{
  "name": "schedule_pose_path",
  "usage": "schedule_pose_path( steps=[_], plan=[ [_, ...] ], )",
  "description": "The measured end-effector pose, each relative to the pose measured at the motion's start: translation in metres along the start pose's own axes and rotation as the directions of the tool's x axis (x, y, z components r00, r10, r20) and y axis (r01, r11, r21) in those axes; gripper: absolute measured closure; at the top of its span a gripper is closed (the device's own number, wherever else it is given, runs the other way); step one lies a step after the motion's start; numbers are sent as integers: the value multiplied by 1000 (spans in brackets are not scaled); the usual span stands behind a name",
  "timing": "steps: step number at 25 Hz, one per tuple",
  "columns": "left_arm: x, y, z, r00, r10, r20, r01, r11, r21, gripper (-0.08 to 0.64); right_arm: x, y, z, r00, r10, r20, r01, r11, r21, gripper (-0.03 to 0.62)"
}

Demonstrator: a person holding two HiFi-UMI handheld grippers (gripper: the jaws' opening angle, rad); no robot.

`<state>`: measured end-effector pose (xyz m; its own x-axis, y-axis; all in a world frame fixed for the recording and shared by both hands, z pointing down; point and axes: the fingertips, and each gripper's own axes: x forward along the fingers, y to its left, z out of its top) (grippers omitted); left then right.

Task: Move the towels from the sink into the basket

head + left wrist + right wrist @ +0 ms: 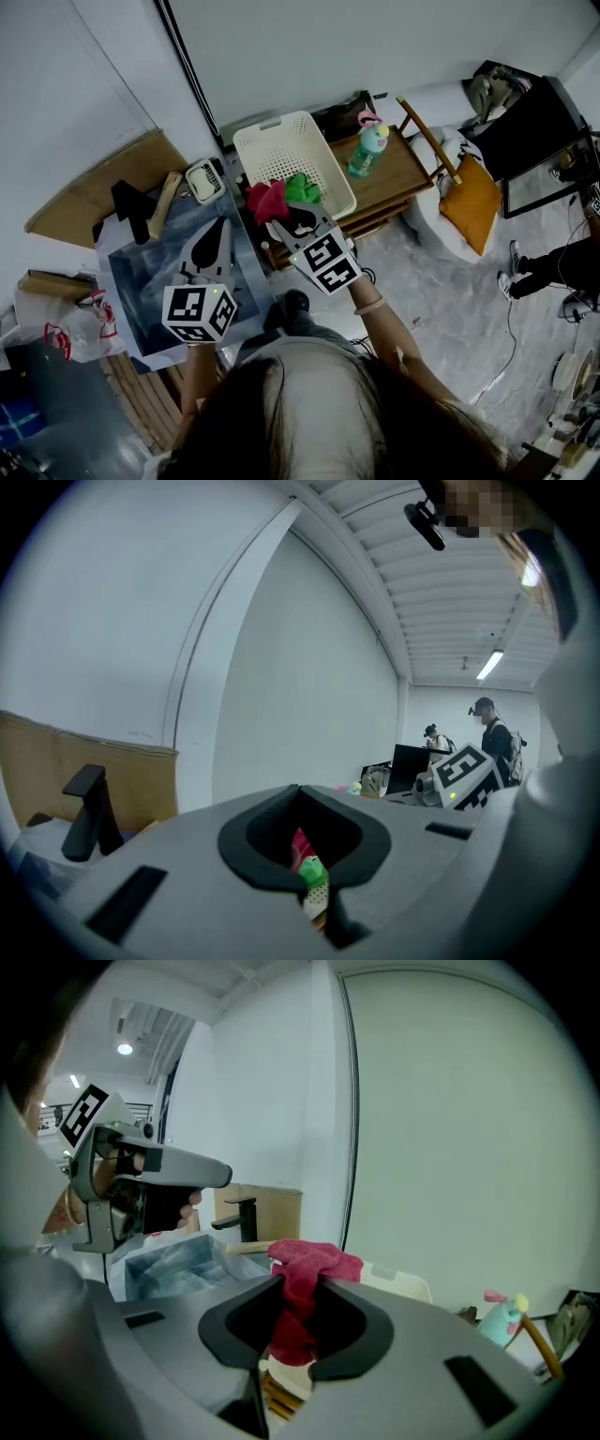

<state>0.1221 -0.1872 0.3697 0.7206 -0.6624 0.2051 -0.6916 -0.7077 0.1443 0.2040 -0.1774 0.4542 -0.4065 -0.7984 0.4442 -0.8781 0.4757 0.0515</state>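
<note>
Now the carrying step is in hand: the right gripper (281,221) has its jaws closed on a crumpled dark-pink cloth towel (265,200), held bunched at the near left corner of the white perforated plastic basket (253,141), next to a green towel (302,187) inside. Next, I judge, it must pass over the rim and release. The left gripper (216,234), jaws together and empty, hangs above the grey steel sink (141,281).

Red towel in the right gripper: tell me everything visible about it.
The red towel is soft, terry-like cloth, crumpled into a bunch. The right gripper is shut on its middle; one lobe bulges past the jaw tips, the rest hangs down between the jaws. It is at the near rim of the white basket, beside a green towel.
</note>
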Motion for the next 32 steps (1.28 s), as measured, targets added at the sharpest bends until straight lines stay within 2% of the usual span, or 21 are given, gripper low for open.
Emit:
schedule_pose_path(
  steps=[11,18,26,32],
  plan=[
    [24,3,-14,998,52,-24,-52,998,-24,552,27,-49,-37,995,-14,-101,7,997,-73,492],
    [30,9,-21,995,91,-33,-93,995,-38,552,55,-69,-69,980,11,-197,-36,991,-125,489],
    [31,14,-25,992,115,-47,-117,992,-43,552,84,-80,-116,942,39,-332,-105,977,-185,488],
    [30,14,-30,991,120,-63,-123,992,-43,552,99,-80,-146,896,69,-439,-163,970,-180,483]
  ],
)
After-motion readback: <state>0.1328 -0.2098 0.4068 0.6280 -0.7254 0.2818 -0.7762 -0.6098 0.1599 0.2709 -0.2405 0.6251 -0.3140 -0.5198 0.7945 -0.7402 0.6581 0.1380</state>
